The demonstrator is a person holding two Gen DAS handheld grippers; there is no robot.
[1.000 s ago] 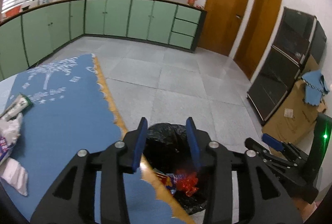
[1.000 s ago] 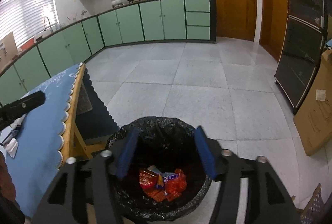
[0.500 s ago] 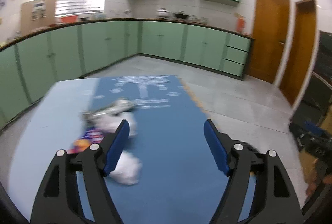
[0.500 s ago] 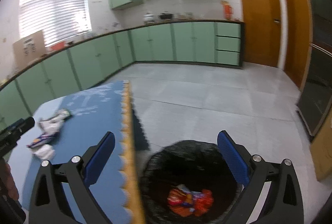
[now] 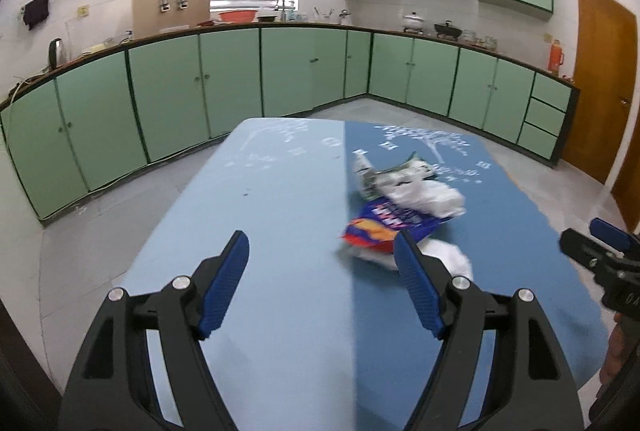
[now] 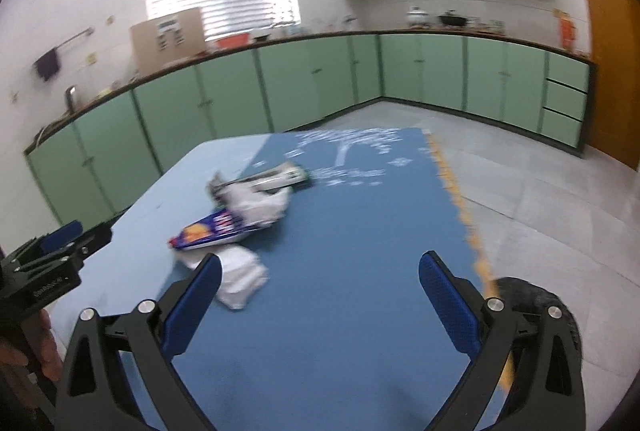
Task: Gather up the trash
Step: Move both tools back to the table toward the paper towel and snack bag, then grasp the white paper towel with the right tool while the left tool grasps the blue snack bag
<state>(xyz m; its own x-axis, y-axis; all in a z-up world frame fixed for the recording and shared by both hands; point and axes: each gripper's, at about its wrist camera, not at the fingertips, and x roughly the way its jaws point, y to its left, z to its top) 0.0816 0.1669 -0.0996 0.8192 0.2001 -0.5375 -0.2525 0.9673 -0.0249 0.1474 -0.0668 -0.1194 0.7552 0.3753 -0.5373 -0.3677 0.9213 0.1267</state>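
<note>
Left tongs: our left tongs (image 5: 322,283) hang over the table (image 5: 280,215) with the jaws apart and nothing between the blue pads (image 5: 224,287); the jaws have just been opening. They also show at the left edge of the right view (image 6: 60,247), with part of our hand below them.
Right tongs: our right tongs (image 6: 320,307) stand spread wide and empty above the darker blue half of the cloth; their jaws have just been opening too. In the left view only their tip shows, at the right edge (image 5: 600,247).
Trash: we see a loose heap on the table, just ahead of both tongs.
Snack bag: the blue and orange bag (image 5: 384,227) lies flat at the middle of the heap.
White wads: one crumpled wad (image 5: 428,197) rests against the far side of the bag; another (image 6: 240,277) lies on the near side, just beside our right tongs' left pad.
Green wrapper: the wrapper (image 5: 404,171) is the farthest piece and touches the far wad.
Cloth: light blue on the left, darker blue on the right (image 6: 360,231), with white print at the far end.
Bin: the black-lined bin (image 6: 532,295) stands on the floor beside the table's right edge, partly hidden behind our right tongs.
Room: green cabinets (image 5: 228,79) run along the walls.
</note>
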